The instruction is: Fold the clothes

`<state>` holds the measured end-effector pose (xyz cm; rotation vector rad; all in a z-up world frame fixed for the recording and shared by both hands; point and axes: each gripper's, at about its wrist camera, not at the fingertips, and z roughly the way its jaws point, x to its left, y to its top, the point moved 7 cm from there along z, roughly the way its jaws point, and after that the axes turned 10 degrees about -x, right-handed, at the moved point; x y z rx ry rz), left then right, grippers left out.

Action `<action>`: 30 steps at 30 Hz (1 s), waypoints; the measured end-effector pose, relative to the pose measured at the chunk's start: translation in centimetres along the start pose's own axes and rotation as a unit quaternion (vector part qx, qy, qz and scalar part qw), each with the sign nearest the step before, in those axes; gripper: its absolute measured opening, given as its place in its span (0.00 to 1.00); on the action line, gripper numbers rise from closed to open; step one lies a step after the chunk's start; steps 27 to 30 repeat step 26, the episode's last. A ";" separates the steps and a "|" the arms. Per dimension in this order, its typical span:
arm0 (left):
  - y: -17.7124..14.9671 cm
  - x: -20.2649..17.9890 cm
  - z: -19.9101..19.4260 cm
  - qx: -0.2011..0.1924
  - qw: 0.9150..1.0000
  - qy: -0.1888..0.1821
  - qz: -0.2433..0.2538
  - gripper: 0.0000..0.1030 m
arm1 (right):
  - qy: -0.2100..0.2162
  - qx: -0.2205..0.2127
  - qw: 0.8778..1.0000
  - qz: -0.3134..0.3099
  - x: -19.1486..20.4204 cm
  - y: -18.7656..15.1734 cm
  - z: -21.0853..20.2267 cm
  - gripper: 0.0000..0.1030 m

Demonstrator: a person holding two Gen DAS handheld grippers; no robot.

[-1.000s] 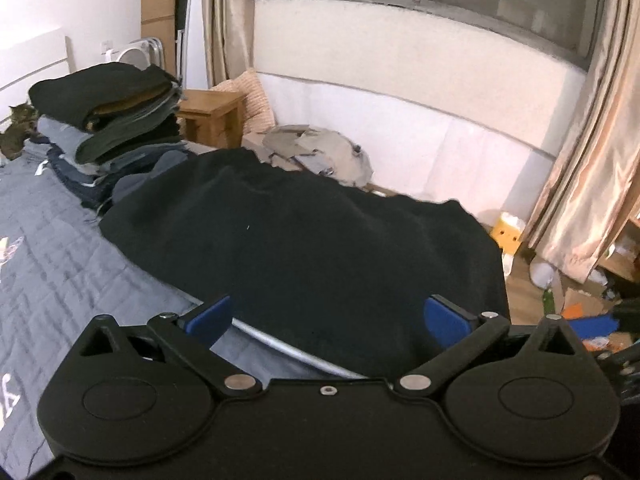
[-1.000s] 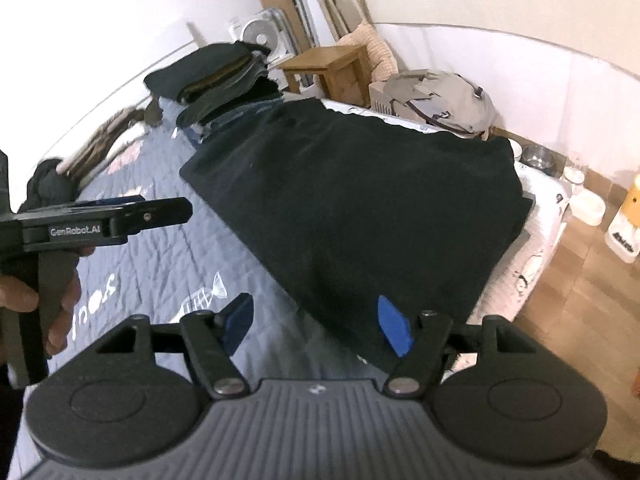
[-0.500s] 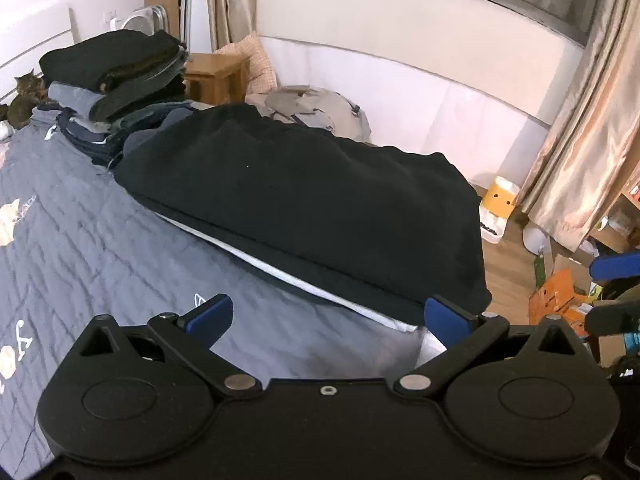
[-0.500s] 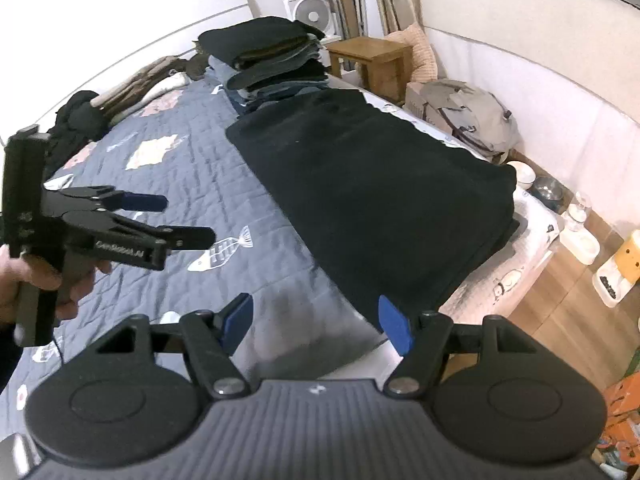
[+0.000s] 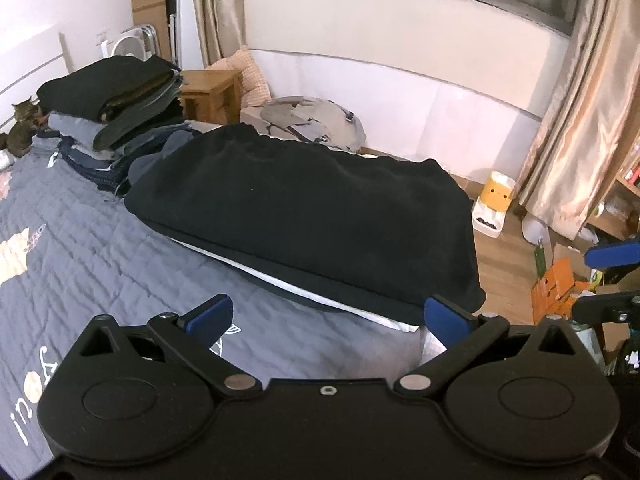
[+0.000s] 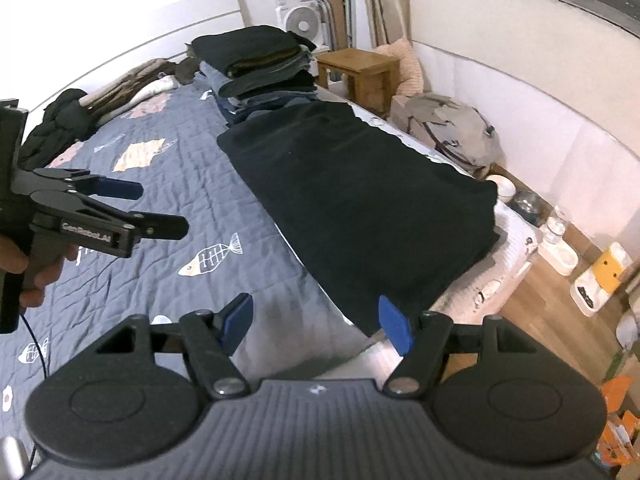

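Observation:
A black garment [image 5: 304,216] [image 6: 360,200] lies folded flat along the right edge of the bed, with a white layer showing under its near side. My left gripper [image 5: 326,316] hovers open in front of its near edge, with nothing between the blue pads. It also shows at the left of the right wrist view as the left gripper [image 6: 156,208], held by a hand [image 6: 24,268] above the quilt. My right gripper [image 6: 316,324] is open and empty above the garment's near corner. The right gripper [image 5: 604,280] peeks in at the left wrist view's right edge.
A tall stack of folded clothes [image 5: 116,108] [image 6: 260,64] stands past the garment on the grey-blue quilt [image 6: 168,184]. A cat [image 5: 22,128] lies by the stack. Beside the bed are a wooden stool [image 6: 360,68], a grey backpack [image 6: 448,128] and pet feeders [image 5: 494,208].
Both grippers have lifted and drawn back from the black garment, so more of the bed shows. The right wrist view has rolled. Both stay open and empty.

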<state>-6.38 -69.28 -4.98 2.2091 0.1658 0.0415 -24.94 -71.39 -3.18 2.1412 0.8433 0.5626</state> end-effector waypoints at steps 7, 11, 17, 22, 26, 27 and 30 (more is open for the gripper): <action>0.5 -0.3 0.4 0.006 1.000 -0.010 0.003 1.00 | -0.013 -0.001 1.000 -0.019 0.5 1.0 -1.3 0.67; 1.0 -0.5 0.6 0.006 1.000 -0.017 0.006 1.00 | -0.018 -0.005 0.999 -0.029 0.7 1.6 -2.1 0.67; 1.5 -0.7 0.5 -0.002 1.000 -0.021 0.009 1.00 | -0.019 -0.005 0.999 -0.027 0.3 2.0 -2.2 0.67; 1.6 -0.9 0.5 -0.009 1.000 -0.013 0.012 1.00 | -0.018 -0.008 0.999 -0.031 0.6 2.0 -2.2 0.67; 1.6 -0.8 0.3 -0.014 1.000 -0.009 0.011 1.00 | -0.016 -0.008 0.999 -0.030 0.6 1.8 -2.3 0.67; 1.6 -0.8 0.3 -0.014 1.000 -0.009 0.011 1.00 | -0.016 -0.008 0.999 -0.030 0.6 1.8 -2.3 0.67; 1.6 -0.8 0.3 -0.014 1.000 -0.009 0.011 1.00 | -0.016 -0.008 0.999 -0.030 0.6 1.8 -2.3 0.67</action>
